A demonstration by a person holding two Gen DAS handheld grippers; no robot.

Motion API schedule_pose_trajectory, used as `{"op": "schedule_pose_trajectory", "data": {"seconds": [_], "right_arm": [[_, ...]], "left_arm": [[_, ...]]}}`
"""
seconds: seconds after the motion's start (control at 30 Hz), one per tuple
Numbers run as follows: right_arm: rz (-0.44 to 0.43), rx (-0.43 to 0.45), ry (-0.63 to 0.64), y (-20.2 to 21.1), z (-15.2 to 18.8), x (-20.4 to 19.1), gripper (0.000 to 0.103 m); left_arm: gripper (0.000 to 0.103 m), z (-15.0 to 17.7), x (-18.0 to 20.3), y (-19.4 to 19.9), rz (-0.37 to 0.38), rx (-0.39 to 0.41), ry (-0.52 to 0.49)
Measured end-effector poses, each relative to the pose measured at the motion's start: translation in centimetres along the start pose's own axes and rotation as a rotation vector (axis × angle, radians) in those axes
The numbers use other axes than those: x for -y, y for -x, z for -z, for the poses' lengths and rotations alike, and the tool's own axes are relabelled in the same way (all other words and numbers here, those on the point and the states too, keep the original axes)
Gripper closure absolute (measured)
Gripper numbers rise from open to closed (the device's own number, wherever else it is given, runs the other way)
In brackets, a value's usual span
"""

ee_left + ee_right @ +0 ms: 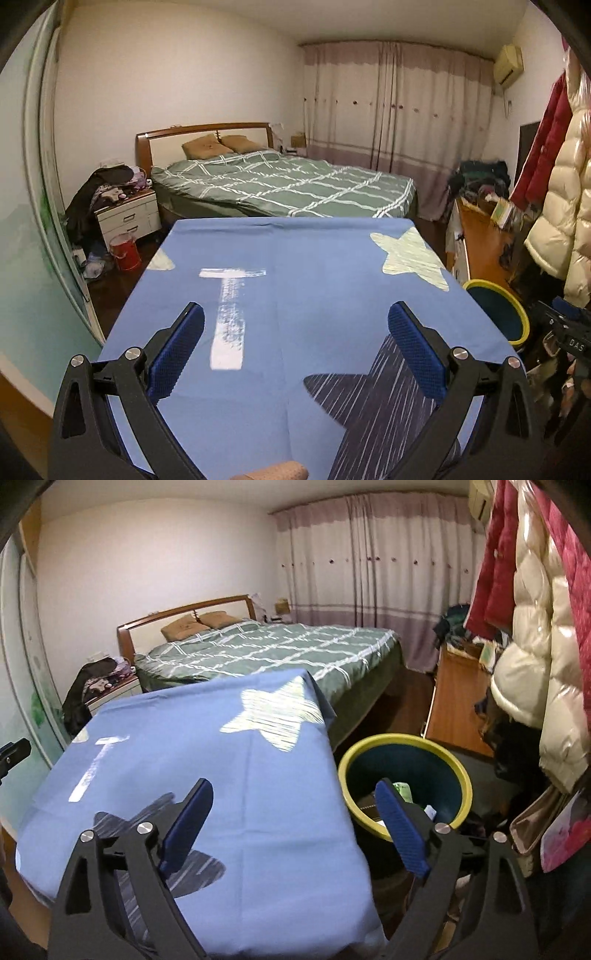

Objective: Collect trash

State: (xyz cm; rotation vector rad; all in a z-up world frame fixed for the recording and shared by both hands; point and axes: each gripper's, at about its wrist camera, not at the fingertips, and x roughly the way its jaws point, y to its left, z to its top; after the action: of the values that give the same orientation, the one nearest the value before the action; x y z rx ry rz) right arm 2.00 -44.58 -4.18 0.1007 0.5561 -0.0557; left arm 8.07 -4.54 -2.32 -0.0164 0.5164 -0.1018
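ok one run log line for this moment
left gripper: open, empty | right gripper: open, empty | bin: holds trash, beside table | blue cloth: no trash seen

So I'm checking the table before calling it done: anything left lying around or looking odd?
Nothing stands out. The blue cloth lies flat with only its stars and white tape; trash sits in the yellow-rimmed bin.

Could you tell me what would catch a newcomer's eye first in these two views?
The blue cloth with star patches fills the foreground, under both open grippers. Right of it stands a yellow-rimmed bin with trash inside. Behind is a bed with a green checked cover.
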Motion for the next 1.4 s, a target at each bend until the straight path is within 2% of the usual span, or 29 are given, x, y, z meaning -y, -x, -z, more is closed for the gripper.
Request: {"op": "schedule_pose_trajectory", "data": {"seconds": [0.33, 0.57, 1.4], "right_arm": [[-0.004, 0.031, 0.004, 2.7, 0.6, -1.0, 0.016], [0.000, 0.037, -0.009, 2.9, 0.8, -0.4, 0.016], [0.003, 0.035, -0.017, 2.5, 0.6, -0.2, 0.016]], "left_arm": [[0.005, 1.9, -0.2, 4.1, -0.017, 0.046, 0.011], [0.005, 1.9, 1.6, 3.6, -0.018, 0.026, -0.012], [0.005, 2.0, 2.0, 2.5, -0.017, 0.005, -0.023]]}}
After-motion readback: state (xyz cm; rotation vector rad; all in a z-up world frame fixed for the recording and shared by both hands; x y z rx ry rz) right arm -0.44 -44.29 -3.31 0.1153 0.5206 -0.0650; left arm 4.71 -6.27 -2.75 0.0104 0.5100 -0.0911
